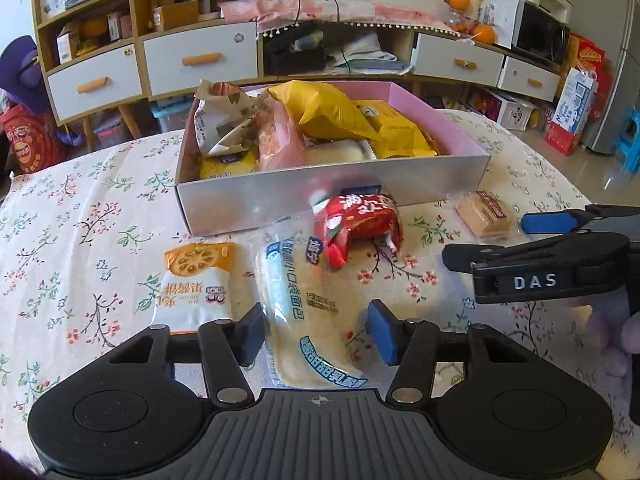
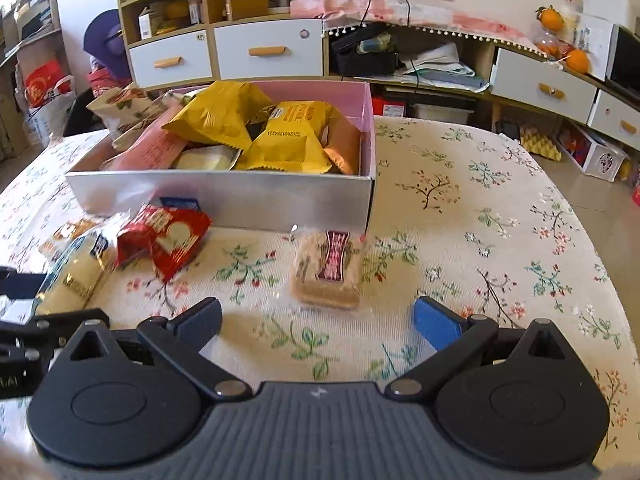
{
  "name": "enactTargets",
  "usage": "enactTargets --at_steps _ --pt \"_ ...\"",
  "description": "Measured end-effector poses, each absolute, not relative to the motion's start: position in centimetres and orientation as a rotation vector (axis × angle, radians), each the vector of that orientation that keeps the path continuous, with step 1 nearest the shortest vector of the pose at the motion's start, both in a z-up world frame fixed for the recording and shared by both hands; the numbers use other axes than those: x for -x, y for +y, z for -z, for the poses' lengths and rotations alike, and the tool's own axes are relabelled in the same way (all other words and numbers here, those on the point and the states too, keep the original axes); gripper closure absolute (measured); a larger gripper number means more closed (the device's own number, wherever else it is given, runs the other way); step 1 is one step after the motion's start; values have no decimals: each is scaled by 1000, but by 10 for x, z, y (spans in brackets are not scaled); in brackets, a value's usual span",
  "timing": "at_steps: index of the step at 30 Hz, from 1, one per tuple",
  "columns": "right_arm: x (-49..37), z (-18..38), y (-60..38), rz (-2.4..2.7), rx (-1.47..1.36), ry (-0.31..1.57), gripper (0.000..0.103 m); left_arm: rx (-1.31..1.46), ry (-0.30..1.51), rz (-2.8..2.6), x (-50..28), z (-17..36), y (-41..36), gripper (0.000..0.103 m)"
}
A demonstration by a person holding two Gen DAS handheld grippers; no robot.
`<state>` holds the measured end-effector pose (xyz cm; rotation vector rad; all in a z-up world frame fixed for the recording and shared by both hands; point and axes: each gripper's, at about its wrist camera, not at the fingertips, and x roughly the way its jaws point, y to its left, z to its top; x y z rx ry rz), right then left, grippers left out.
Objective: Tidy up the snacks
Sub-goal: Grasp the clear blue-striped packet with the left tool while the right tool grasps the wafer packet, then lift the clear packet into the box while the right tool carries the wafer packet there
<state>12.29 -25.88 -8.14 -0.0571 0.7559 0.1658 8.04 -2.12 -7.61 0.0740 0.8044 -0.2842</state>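
- The left gripper (image 1: 316, 330) straddles the long clear-wrapped pale bread packet (image 1: 304, 304), jaws apart.
- The right gripper (image 2: 318, 322) gapes wide, empty, near the clear-wrapped tan wafer block (image 2: 328, 270).
- Both snacks lie on the floral tablecloth (image 2: 480, 220) before the silver-sided pink cardboard box (image 2: 224, 196).

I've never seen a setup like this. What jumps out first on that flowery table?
The open pink-lined cardboard box at the table's far side, heaped with yellow snack bags. In front of it lies a crumpled red wrapper, partly over a long clear-wrapped pale bread roll that sits between the open left gripper fingers. The open right gripper faces a small clear-wrapped tan biscuit pack.
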Motion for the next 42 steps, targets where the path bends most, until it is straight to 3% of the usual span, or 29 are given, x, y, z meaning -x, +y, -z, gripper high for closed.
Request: enactTargets --at_steps 5,11,20,28,42 --pt "-129 79 -258 -148 36 748 9 -47 814 263 -86 74 -23 66" --pt "-132 76 -260 -129 13 743 25 -43 822 255 -87 72 -26 72" --pt "-133 71 -259 -142 13 747 45 -42 834 261 -86 71 -26 74" --pt "-134 67 -255 -151 39 751 69 -44 843 271 -84 70 -28 76" --pt "-129 57 -252 -163 26 786 71 -24 863 302 -79 63 -26 84"
